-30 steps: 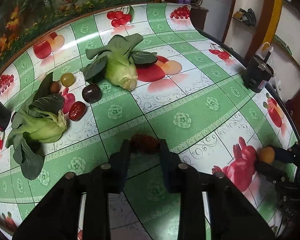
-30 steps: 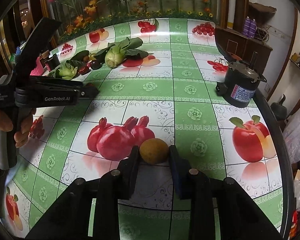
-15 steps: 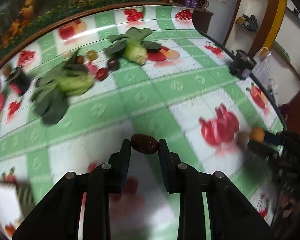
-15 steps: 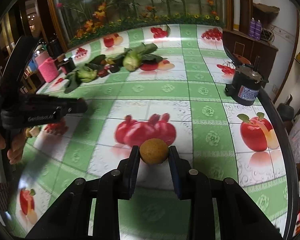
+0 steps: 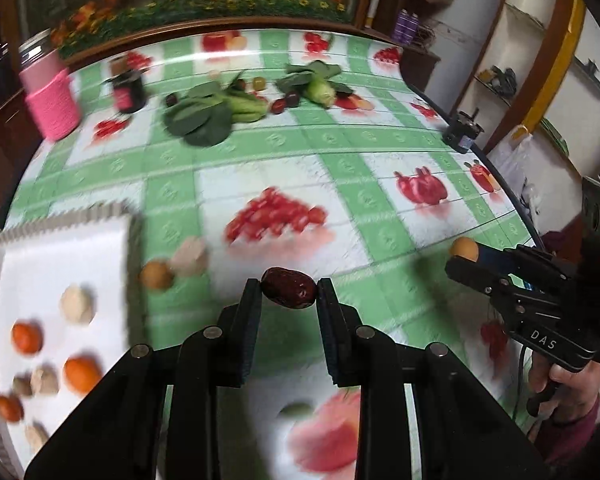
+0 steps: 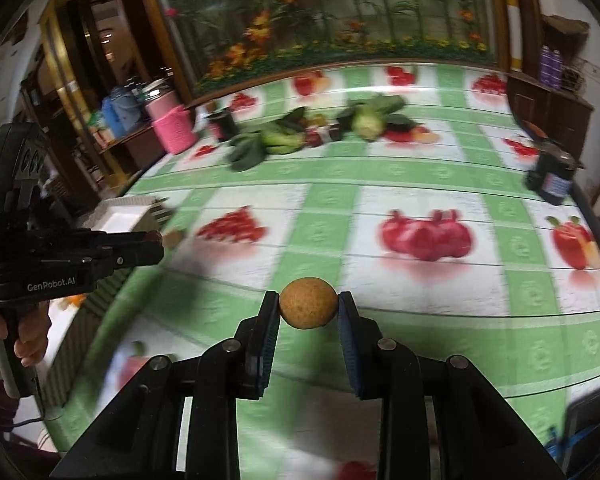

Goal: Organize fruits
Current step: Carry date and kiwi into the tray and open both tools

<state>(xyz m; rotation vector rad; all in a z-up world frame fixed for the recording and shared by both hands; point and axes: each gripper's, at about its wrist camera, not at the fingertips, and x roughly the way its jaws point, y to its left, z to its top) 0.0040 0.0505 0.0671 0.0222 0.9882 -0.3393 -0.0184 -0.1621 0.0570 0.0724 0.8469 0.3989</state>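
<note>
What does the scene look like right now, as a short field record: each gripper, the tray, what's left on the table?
left gripper: jaws shut on dark red wrinkled date
right gripper: jaws shut on round tan-brown fruit
white ridged tray: holds orange and pale fruits
beside tray: two small fruits on green checked tablecloth
far end: leafy greens, small dark fruits

— What lies ahead of the fingers?
— A tabletop (image 6: pixel 380 200) under a green-and-white checked cloth printed with fruit. Past its far edge stands a large mural of flowers and bamboo (image 6: pixel 332 12) in a wooden frame.

— And to the sides?
— Right of the fingers, a white wall (image 5: pixel 460 20) with wooden shelves (image 5: pixel 540 60) and a low dark cabinet (image 6: pixel 548 100). Left of them, a gilt-edged shelf unit (image 6: pixel 76 80). Daylight brightens the mural.
</note>
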